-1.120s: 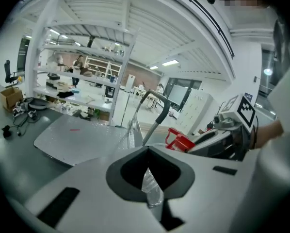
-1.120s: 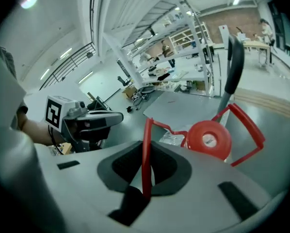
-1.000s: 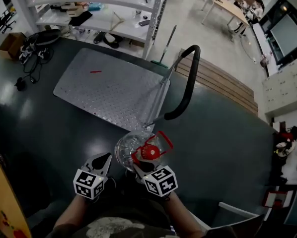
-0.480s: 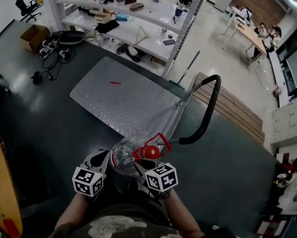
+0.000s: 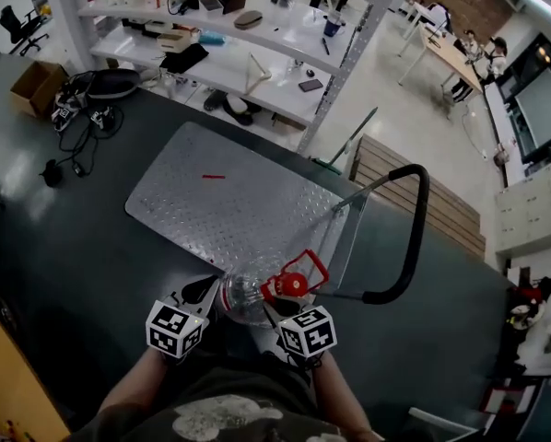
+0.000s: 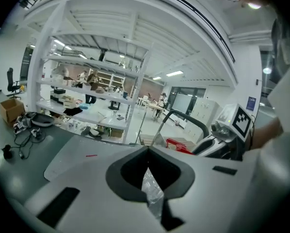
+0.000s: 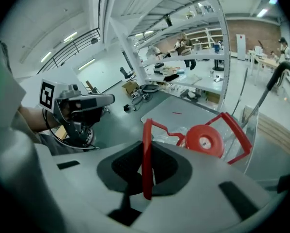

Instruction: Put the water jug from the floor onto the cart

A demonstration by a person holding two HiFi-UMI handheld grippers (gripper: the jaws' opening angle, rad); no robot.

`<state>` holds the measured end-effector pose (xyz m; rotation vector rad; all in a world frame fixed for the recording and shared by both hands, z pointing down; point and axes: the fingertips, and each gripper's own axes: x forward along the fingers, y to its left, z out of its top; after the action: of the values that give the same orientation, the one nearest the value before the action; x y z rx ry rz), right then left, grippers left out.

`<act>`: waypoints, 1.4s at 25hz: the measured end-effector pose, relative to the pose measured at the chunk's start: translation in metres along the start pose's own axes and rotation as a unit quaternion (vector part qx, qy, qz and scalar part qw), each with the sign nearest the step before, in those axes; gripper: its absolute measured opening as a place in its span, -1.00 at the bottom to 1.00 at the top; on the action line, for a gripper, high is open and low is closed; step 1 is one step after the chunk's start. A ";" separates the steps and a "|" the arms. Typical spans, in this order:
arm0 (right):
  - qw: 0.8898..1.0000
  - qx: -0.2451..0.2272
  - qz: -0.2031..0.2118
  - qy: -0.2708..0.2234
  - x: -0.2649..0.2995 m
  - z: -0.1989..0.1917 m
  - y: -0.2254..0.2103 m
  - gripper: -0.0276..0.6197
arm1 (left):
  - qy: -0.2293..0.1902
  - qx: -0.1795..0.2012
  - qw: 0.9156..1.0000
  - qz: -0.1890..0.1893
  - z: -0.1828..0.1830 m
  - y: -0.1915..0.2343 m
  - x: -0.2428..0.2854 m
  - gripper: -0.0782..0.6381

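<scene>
We find the clear plastic water jug with a red cap [image 5: 243,293] held at the 6 o'clock edge of the silver tread-plate cart [image 5: 248,210]. The right gripper [image 7: 148,147] clamps its red handle [image 7: 146,130]. The left gripper [image 6: 148,147] is closed, pinching the clear wall.

Workshop bay: dk floor near me, pale floor further out.
I see a dk grey floor [image 5: 64,247] below me, w/ a cluttered white shelving rack [image 5: 285,40] across the top. A cardboard box [image 5: 34,86] and loose cables [image 5: 77,109] sit at its left end, an office chair [image 5: 22,21] beyond. Wood slats [image 5: 423,196] lie at right, nr a white cabinet [image 5: 533,215]. People sit at a table [image 5: 451,53] top right. Strip lights [image 6: 174,74] overhead.
</scene>
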<state>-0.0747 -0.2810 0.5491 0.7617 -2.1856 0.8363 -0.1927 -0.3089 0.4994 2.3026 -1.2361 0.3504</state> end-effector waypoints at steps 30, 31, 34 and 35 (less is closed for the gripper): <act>0.991 -0.016 -0.126 -0.034 0.186 0.258 -0.176 -0.81 | 0.011 0.002 0.999 0.031 0.143 0.219 0.125 -0.76; 0.991 -0.021 -0.125 -0.030 0.192 0.262 -0.178 -0.81 | 0.011 0.002 0.999 0.031 0.147 0.222 0.130 -0.76; 0.992 -0.040 -0.118 -0.024 0.208 0.271 -0.179 -0.81 | 0.014 -0.002 0.999 0.032 0.153 0.228 0.142 -0.76; 0.992 -0.049 -0.117 -0.023 0.213 0.273 -0.179 -0.81 | 0.016 -0.004 0.999 0.032 0.152 0.230 0.146 -0.76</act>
<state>-0.1801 -0.6507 0.6134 0.9736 -2.1094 0.5954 -0.3050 -0.6000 0.5065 2.2452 -1.2949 0.4020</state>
